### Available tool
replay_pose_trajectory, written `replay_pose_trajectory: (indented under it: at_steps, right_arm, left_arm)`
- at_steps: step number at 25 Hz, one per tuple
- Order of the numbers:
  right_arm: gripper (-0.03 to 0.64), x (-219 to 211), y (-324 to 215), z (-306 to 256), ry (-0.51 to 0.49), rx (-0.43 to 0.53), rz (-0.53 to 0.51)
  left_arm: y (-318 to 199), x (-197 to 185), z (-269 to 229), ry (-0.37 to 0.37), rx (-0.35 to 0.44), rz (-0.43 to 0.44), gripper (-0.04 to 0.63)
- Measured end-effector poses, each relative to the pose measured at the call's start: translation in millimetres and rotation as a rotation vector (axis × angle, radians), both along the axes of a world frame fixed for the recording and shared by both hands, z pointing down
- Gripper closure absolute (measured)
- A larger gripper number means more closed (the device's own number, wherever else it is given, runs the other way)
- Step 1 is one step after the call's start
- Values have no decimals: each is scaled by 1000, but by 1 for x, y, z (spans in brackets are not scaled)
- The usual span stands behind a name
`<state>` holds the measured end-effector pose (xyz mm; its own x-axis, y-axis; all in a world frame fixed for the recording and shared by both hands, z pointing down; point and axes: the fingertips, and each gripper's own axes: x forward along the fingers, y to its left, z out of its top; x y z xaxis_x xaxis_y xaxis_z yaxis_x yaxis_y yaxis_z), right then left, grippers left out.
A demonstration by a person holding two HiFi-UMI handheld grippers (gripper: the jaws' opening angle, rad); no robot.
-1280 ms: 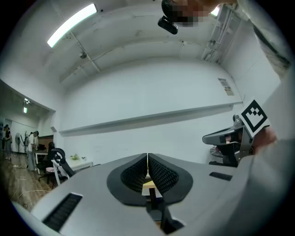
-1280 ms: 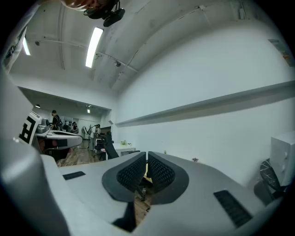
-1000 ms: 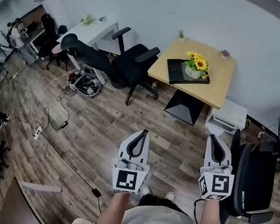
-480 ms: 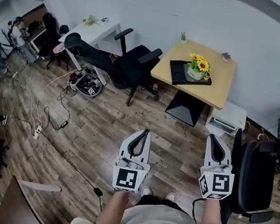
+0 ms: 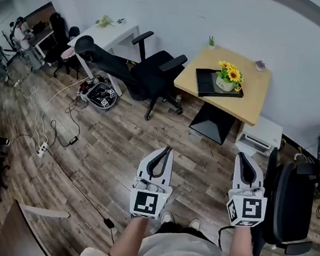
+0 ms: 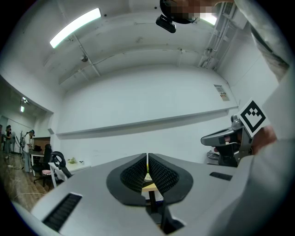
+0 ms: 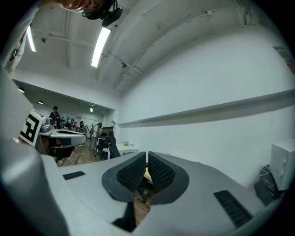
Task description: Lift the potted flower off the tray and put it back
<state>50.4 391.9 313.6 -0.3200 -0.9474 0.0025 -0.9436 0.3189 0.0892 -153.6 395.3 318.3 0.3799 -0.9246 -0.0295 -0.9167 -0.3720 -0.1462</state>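
My left claw [image 5: 164, 150] is closed, its ribbed pads meeting with nothing between them. My right claw [image 5: 242, 157] is likewise closed and empty, with only a hairline gap between its pads. Both are held level, side by side in front of me, over the wood-plank floor [image 5: 103, 146] and well apart from the work.

The potted flower [image 5: 227, 78], yellow blooms in a pale pot, stands upright on the black tray [image 5: 203, 81], toward the tray's right end. The tray lies on the wooden counter [image 5: 252, 102], which is against the white wall. A small green plant [image 5: 211, 41] sits at the counter's far corner. A black office chair [image 5: 151, 72] stands just left of the counter. A white box [image 5: 260, 133] rests on the floor beside it.
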Motion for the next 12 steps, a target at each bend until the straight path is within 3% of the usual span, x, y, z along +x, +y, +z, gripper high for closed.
replay_pose_trajectory:
  at_steps: [4, 6, 12]
  right_arm:
    - [588, 0, -2, 0, -8, 7, 8]
    - [586, -3, -3, 0, -12, 4, 8]
    - [452, -6, -8, 3, -11, -3, 16]
  left_arm:
    - [-3, -1, -2, -1, 16, -2, 577]
    - [-4, -5, 1, -2, 4, -7, 517]
    - [-11, -9, 5, 4, -10, 0, 415]
